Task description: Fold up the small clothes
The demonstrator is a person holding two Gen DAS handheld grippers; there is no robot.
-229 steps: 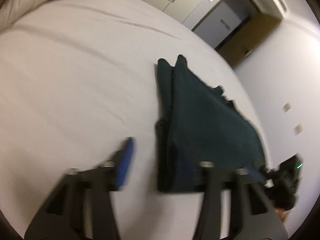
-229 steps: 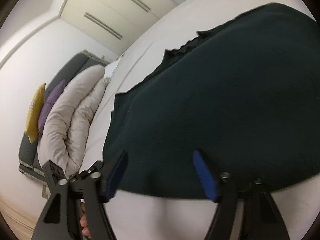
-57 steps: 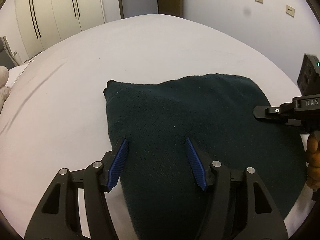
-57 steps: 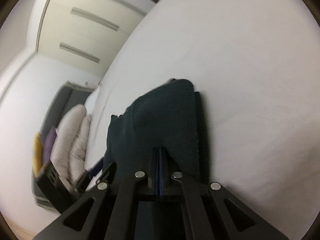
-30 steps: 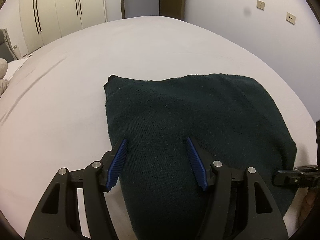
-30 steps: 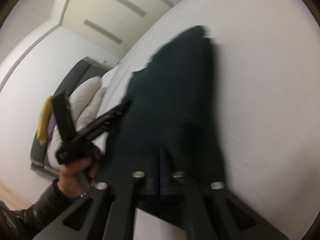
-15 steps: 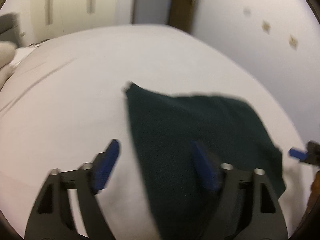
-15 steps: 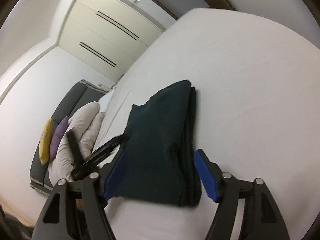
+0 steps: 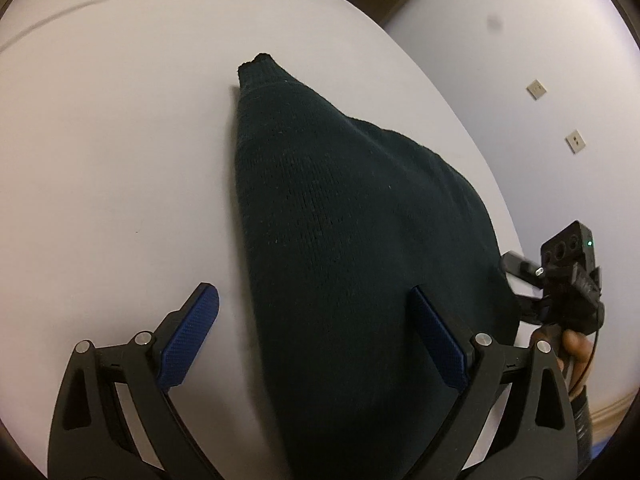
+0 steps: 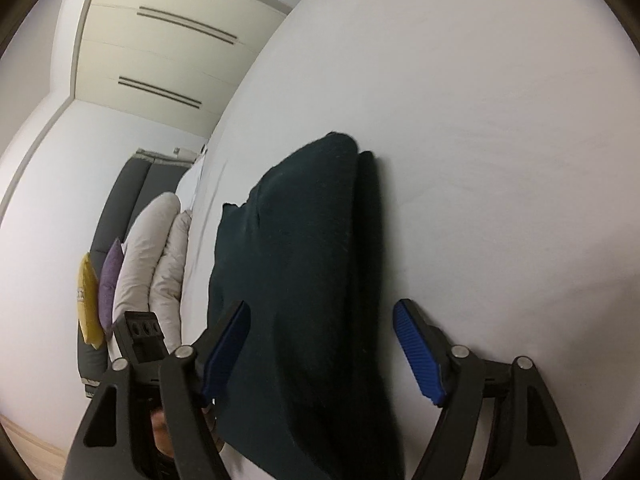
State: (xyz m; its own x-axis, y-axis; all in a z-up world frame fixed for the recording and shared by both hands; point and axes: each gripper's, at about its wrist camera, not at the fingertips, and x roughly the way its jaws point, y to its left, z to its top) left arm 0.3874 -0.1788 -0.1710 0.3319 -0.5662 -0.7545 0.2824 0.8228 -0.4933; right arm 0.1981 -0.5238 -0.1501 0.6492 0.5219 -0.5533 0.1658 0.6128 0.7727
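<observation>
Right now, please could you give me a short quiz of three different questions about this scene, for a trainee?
1. True or false: the dark green knit garment lies folded on the white bed.
2. What does the right gripper grip? A) the garment B) a pillow C) nothing
3. Fill in: beside the folded duvet stand a purple cushion and a ____ one.

Key: 1 true; 2 C; 3 yellow.

White bed (image 9: 100, 152) lies bare left of and beyond the folded dark garment (image 9: 340, 220), and on its other side (image 10: 500, 140): free passage. Obstacles: right gripper (image 9: 520, 276) at the garment's right edge; pillows (image 10: 152, 252) and cushions (image 10: 98, 284) at the bed's head
</observation>
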